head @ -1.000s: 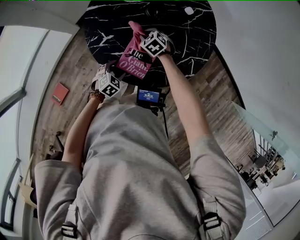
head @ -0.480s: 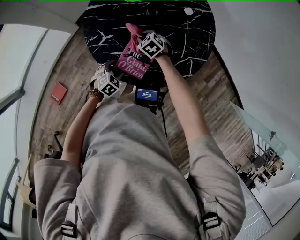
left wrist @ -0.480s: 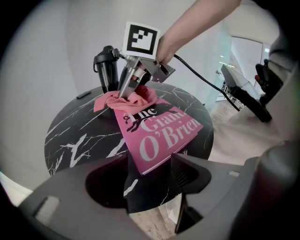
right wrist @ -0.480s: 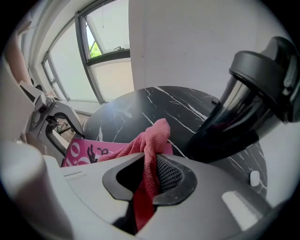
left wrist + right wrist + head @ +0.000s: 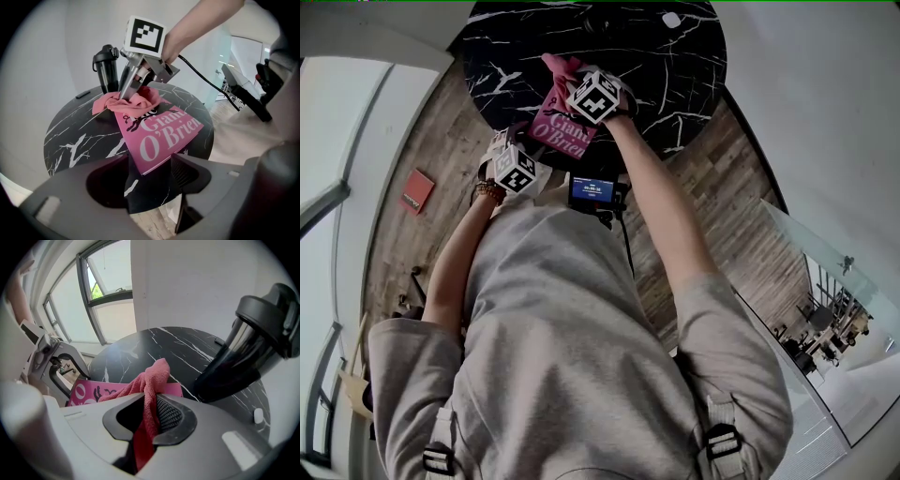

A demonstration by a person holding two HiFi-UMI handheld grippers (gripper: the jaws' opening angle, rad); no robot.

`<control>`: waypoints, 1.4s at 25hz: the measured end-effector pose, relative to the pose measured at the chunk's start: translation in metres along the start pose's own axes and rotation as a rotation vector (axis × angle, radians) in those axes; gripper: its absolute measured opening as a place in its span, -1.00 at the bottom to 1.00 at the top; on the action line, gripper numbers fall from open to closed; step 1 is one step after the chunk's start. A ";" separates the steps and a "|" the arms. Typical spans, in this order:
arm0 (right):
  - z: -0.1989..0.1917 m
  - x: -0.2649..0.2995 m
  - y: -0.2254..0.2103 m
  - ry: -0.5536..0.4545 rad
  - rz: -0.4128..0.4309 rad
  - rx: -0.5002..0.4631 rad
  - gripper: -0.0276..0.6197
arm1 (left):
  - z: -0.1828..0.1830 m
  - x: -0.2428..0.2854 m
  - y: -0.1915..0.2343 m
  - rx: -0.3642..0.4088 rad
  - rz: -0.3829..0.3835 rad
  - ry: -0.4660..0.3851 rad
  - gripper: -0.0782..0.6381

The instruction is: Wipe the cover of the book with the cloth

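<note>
A pink book (image 5: pixel 565 134) with white lettering lies on the round black marble table (image 5: pixel 675 84), its near corner at the table's front edge. My right gripper (image 5: pixel 569 82) is shut on a pink-red cloth (image 5: pixel 152 380) and presses it onto the far end of the book's cover (image 5: pixel 161 136). The cloth (image 5: pixel 117 103) bunches under its fingertips and spills onto the tabletop. My left gripper (image 5: pixel 150 173) stands open at the table's near edge. The book's near corner lies between its jaws, and the pads are clear of it.
A black flask (image 5: pixel 243 352) stands on the table just right of the cloth. A small white object (image 5: pixel 672 21) lies at the table's far side. A device with a lit screen (image 5: pixel 595 191) hangs at the person's chest. A red item (image 5: pixel 418 190) lies on the wooden floor, left.
My right gripper has slid the cloth a little to the left across the far end of the cover. The left gripper has stayed by the book's near corner.
</note>
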State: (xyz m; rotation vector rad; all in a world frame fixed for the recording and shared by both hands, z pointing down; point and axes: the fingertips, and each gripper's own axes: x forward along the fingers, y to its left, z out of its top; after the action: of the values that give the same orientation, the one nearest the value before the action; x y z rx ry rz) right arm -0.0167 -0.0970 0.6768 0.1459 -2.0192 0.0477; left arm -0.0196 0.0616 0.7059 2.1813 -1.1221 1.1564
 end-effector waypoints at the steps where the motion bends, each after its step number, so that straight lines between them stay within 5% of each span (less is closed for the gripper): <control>1: -0.001 0.000 0.001 -0.002 -0.003 0.006 -0.68 | 0.000 0.000 0.000 -0.002 -0.001 0.002 0.00; 35: -0.003 -0.002 0.067 0.008 0.093 -0.089 -0.68 | -0.002 0.000 -0.001 0.016 -0.017 -0.008 0.01</control>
State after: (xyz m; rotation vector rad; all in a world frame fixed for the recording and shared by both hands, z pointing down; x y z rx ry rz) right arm -0.0219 -0.0305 0.6786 -0.0048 -2.0152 0.0170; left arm -0.0193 0.0632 0.7071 2.2054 -1.0994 1.1547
